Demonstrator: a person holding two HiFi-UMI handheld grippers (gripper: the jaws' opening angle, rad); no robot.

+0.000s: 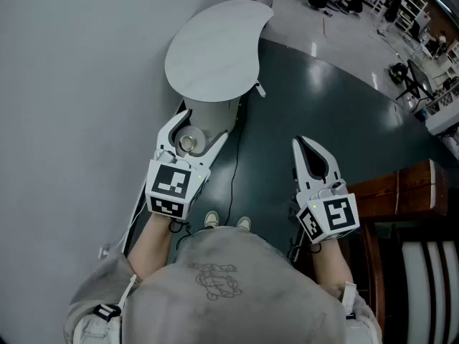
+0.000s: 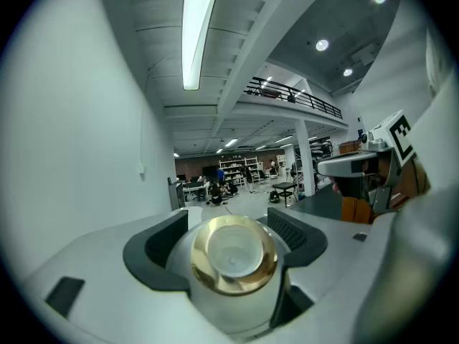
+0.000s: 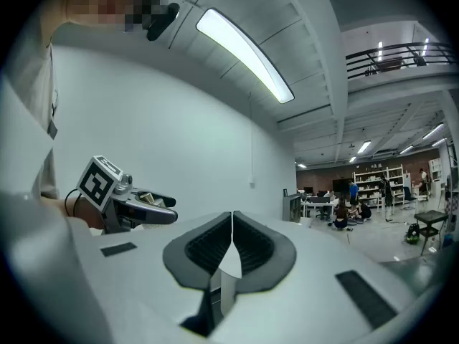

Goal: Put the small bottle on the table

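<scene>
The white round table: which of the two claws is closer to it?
Left. The left claw, gripping the small bottle, is just short of the table's near edge. The right claw, shut and empty, is farther off to the right over the dark floor.

1 small bottle (image 1: 188, 142), gold cap. 2 tools: left tool (image 1: 206, 125), right tool (image 1: 301, 145). 2 marker cubes (image 1: 172, 187), 1 per tool. 1 white desk (image 1: 215, 49). 1 person (image 1: 215, 285), 2 shoes (image 1: 211, 220) showing. Bkgd: several ppl (image 3: 343, 211) far off, no. unclear.
</scene>
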